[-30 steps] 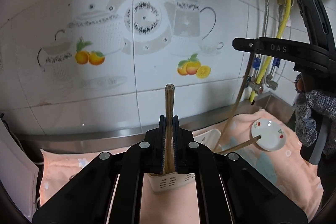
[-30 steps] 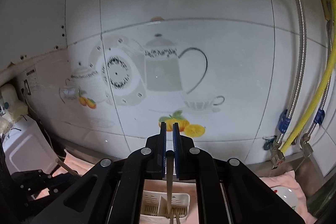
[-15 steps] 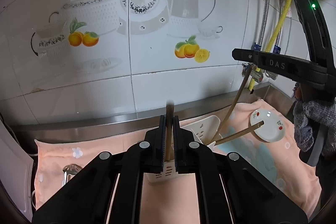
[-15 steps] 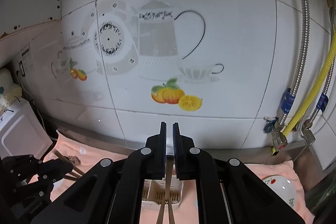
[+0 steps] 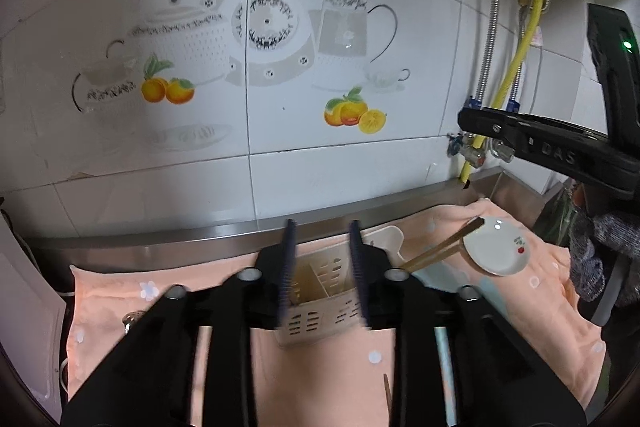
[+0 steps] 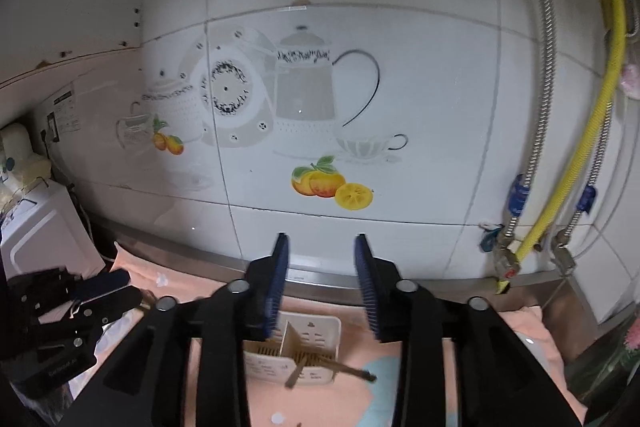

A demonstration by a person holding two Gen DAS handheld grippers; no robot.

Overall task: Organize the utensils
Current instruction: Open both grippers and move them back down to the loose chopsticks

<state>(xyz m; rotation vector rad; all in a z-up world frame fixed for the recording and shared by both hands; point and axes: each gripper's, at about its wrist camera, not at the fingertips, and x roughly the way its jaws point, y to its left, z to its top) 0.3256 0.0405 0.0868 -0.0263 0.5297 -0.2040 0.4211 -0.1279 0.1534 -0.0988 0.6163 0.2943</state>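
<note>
A white slotted utensil holder (image 5: 322,301) stands on a peach cloth (image 5: 328,367). My left gripper (image 5: 322,269) is open and empty just above it. Wooden chopsticks (image 5: 442,247) lean out of the holder toward the right. In the right wrist view the holder (image 6: 294,351) sits under my open, empty right gripper (image 6: 322,289), with chopsticks (image 6: 332,367) resting in it and sticking out over its front. The right gripper's body shows in the left wrist view (image 5: 540,143); the left gripper's body shows in the right wrist view (image 6: 68,303).
A small white plate (image 5: 498,245) lies on the cloth at the right. A metal spoon (image 5: 132,319) lies at the left. The tiled wall (image 5: 280,87) is close behind. Yellow and metal hoses (image 6: 560,187) hang at the right. A white appliance (image 6: 36,227) stands at the left.
Both grippers opened and let go of their chopsticks, which dropped into the holder. Both grippers were shut on a chopstick before.
</note>
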